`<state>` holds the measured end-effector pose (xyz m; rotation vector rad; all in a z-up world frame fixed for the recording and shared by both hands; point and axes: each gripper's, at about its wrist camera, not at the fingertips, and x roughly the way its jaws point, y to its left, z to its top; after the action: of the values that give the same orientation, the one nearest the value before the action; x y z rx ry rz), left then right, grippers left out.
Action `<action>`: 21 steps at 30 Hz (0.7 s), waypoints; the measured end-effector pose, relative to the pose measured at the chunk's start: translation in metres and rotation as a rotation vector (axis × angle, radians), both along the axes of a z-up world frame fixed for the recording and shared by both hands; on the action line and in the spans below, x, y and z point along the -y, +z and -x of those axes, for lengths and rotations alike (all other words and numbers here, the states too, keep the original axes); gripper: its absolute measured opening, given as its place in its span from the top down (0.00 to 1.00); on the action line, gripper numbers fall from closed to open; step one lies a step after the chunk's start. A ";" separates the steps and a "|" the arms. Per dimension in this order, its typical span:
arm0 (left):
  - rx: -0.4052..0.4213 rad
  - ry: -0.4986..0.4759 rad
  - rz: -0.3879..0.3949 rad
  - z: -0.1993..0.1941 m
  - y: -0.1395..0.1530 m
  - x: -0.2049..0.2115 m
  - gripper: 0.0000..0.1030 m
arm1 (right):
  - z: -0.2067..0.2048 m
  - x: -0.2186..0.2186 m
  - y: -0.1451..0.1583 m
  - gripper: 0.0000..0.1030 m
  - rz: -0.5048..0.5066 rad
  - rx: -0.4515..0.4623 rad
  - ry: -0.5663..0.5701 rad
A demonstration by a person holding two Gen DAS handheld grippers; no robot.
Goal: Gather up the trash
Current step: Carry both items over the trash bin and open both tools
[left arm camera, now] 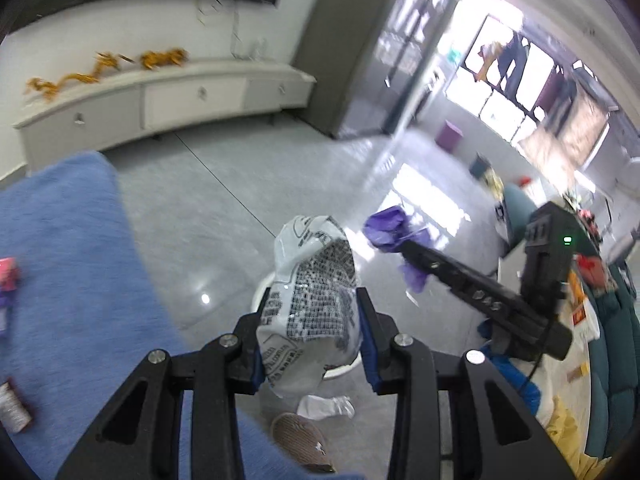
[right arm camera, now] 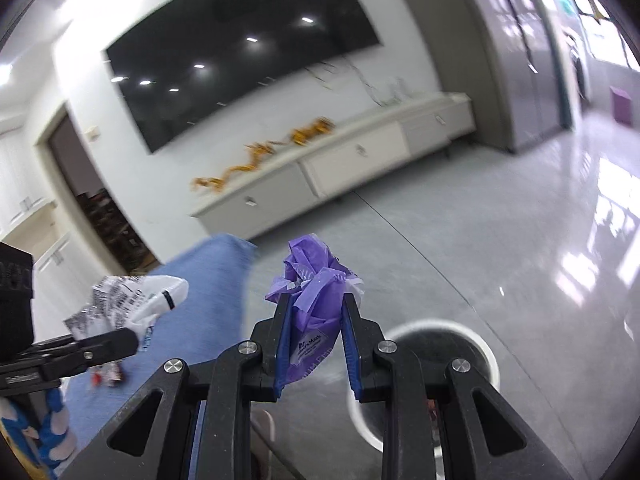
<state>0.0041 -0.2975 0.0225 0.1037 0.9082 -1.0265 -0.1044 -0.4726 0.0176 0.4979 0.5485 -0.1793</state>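
Observation:
My left gripper [left arm camera: 314, 300] is shut on a crumpled white wrapper with black print [left arm camera: 316, 288]. It holds it in the air over a round white trash bin [left arm camera: 262, 286], mostly hidden behind the wrapper. My right gripper [right arm camera: 314, 306] is shut on a crumpled purple wrapper [right arm camera: 312, 280], just left of and above the same bin's white rim [right arm camera: 486, 354]. The right gripper and purple wrapper [left arm camera: 386, 226] show in the left wrist view; the left gripper with the white wrapper [right arm camera: 132, 304] shows at the left of the right wrist view.
A blue cloth-covered surface [left arm camera: 68, 264] lies to the left with small wrappers [left arm camera: 8, 280] on it. A long white cabinet [left arm camera: 160, 96] stands against the far wall under a large dark screen [right arm camera: 240, 52]. A teal sofa [left arm camera: 612, 360] with clutter is at right. A shoe [left arm camera: 300, 440] is below.

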 end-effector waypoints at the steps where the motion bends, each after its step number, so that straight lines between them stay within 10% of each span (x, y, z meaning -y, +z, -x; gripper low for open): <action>1: -0.013 -0.019 -0.018 0.000 -0.009 0.016 0.66 | 0.000 0.013 -0.017 0.79 -0.028 -0.027 -0.021; 11: -0.116 -0.074 -0.116 -0.013 -0.071 0.117 0.64 | 0.000 0.071 -0.111 0.76 -0.158 -0.202 -0.106; 15: -0.169 -0.071 -0.109 -0.023 -0.087 0.131 0.40 | 0.000 0.083 -0.130 0.66 -0.209 -0.240 -0.124; 21: -0.195 -0.056 -0.101 -0.029 -0.092 0.125 0.38 | -0.001 0.085 -0.138 0.57 -0.238 -0.272 -0.151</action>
<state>0.0331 -0.4224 -0.0697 0.1158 1.1400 -1.0555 -0.1036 -0.5579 -0.1204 0.7529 0.8034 -0.3308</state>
